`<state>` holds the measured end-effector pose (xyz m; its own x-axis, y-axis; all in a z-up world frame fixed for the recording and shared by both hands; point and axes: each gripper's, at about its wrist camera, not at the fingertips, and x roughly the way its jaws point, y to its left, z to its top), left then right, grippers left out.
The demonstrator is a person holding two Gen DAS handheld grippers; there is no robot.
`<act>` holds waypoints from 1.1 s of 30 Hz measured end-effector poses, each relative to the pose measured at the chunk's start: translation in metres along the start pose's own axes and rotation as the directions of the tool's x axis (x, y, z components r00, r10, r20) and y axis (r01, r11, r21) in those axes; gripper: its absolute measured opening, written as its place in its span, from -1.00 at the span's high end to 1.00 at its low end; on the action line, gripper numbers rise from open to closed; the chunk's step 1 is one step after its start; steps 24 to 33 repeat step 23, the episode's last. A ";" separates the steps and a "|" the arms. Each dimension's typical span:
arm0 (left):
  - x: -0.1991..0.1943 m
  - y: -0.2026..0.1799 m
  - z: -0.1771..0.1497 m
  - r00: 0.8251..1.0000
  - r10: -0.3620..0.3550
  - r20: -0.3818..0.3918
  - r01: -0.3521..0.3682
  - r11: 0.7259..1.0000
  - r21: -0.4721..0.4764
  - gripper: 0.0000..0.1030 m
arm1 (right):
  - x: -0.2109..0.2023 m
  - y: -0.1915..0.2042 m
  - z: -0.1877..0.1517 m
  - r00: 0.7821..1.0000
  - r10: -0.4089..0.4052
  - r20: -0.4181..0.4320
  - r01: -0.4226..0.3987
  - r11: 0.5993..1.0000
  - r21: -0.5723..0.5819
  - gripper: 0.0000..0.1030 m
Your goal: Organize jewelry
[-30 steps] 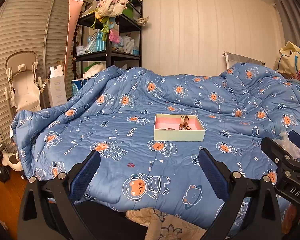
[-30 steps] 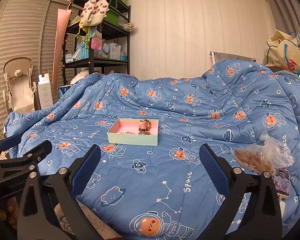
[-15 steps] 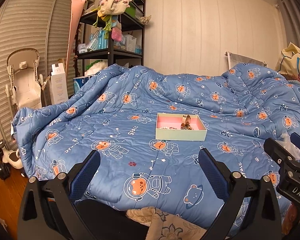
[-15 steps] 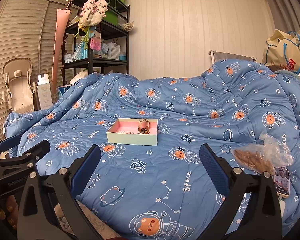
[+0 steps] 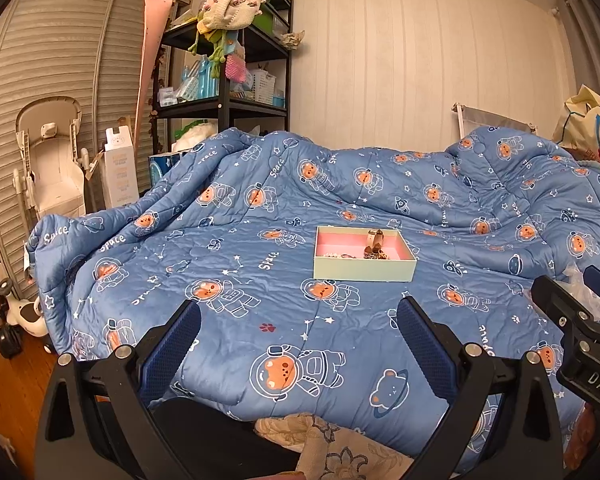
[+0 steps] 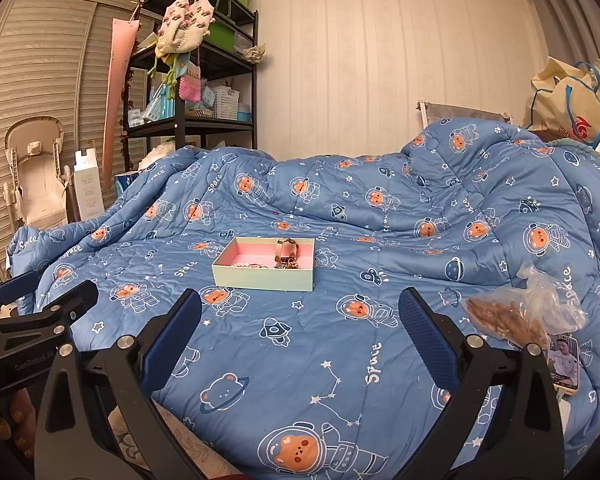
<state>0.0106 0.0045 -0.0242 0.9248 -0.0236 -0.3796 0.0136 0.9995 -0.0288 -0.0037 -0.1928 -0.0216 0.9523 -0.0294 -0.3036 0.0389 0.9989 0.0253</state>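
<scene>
A shallow tray [image 5: 364, 270] with pale green outer walls and a pink lining sits on the blue bear-print quilt [image 5: 260, 320], well ahead of both tools and touched by neither; the jewelry [image 5: 374, 250] lies bunched toward its near right part, where a brownish strap-like piece stands upright and a pale beaded strand trails to the left, though the pieces are too small to tell apart; the tray's near wall hides whatever lies lowest inside. The left gripper [image 5: 300, 344] hangs over the near edge of the quilt with its blue-padded fingers spread wide and nothing between them; the right gripper [image 6: 300, 336] is likewise released and empty, its pads apart over the quilt. Each tool shows at the border of the other's view, cut off by the frame. At the right, a crinkled clear bag [image 6: 528, 312] of brown contents rests on the quilt, and just beside it a small photo card [image 6: 564, 360] is partly hidden behind the right gripper's finger; a black shelf rack [image 6: 188, 80] stands beyond the bed, its lower part hidden by the quilt.
</scene>
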 end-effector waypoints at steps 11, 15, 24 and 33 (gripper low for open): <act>0.000 -0.001 0.000 1.000 0.009 0.000 -0.009 1.000 -0.005 -0.87 | -0.001 0.000 -0.002 1.000 0.004 0.000 -0.004 1.000 -0.004 -0.89; 0.000 0.001 0.001 1.000 0.008 -0.001 -0.008 1.000 -0.003 -0.87 | 0.001 0.000 -0.002 1.000 0.003 -0.006 -0.003 1.000 -0.003 -0.89; 0.001 -0.001 0.000 1.000 0.009 -0.005 -0.009 1.000 -0.008 -0.87 | 0.002 0.000 -0.001 1.000 0.003 -0.008 -0.003 1.000 -0.003 -0.89; 0.001 -0.001 0.000 1.000 0.009 -0.005 -0.009 1.000 -0.008 -0.87 | 0.002 0.000 -0.001 1.000 0.003 -0.008 -0.003 1.000 -0.003 -0.89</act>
